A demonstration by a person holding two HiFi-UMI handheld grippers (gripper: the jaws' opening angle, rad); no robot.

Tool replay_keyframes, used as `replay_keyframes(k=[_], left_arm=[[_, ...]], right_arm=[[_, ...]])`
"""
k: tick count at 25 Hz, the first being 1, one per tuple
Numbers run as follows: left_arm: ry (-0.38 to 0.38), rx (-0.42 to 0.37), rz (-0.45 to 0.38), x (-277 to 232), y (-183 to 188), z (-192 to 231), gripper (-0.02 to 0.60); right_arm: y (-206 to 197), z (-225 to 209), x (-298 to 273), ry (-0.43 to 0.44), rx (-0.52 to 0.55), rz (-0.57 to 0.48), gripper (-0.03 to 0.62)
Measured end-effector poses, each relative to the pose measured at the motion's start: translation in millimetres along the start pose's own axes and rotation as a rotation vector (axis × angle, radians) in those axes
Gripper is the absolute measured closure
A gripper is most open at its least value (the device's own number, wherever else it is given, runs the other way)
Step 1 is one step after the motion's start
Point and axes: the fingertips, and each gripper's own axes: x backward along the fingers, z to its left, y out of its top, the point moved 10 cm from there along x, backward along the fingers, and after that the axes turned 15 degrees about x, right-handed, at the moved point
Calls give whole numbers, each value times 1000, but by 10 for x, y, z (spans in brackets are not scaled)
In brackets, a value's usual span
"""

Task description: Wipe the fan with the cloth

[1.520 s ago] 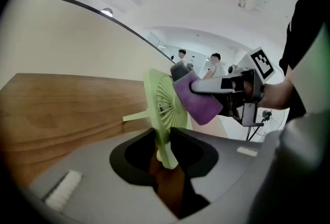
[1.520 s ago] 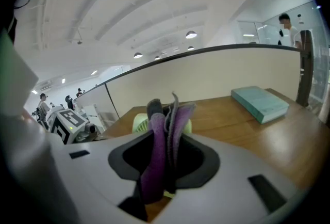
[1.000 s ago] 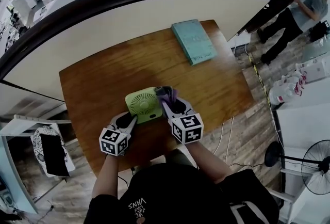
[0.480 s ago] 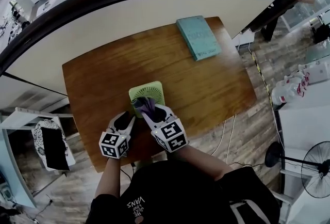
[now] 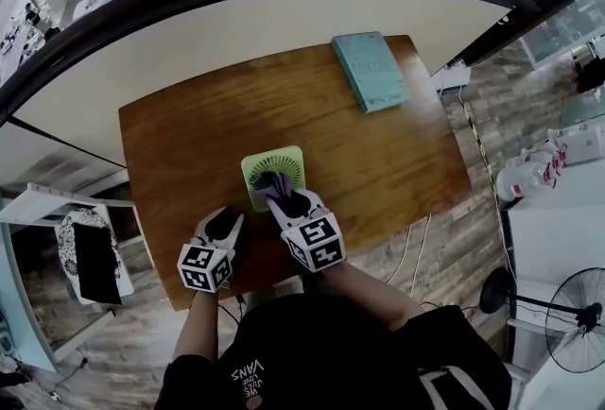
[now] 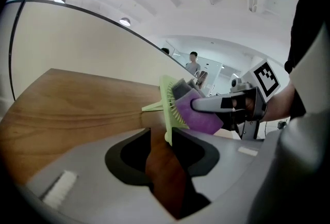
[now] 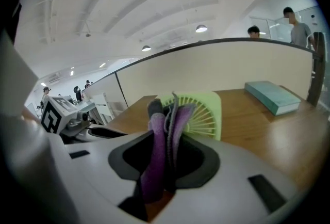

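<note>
- The left tool (image 5: 227,221) is hovering released over the counter's (image 5: 189,144) near edge. Its jaws have just been opening, with only wood showing between them.
- The green fan (image 5: 285,162) is standing just beyond it, perhaps touching its tip.
- The right tool (image 5: 282,198) is clenching the purple cloth (image 5: 268,182) and pressing it against the fan's grille.
- A teal book (image 5: 371,70) is lying at the far right.

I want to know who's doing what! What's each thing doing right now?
fan: upright, cloth against its grille.
cloth: pinched in right gripper, touching the fan.
right gripper: shut on cloth.
left gripper: open, jaws just opening, nothing between them.
book: closed, lying flat.
</note>
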Motion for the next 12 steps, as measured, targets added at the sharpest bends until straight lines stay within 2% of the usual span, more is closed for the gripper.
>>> replay_keyframes(k=[12], left_arm=[[-38, -2, 15, -189, 13, -155, 459]], right_arm=[[-426, -595, 443, -212, -86, 73, 482]])
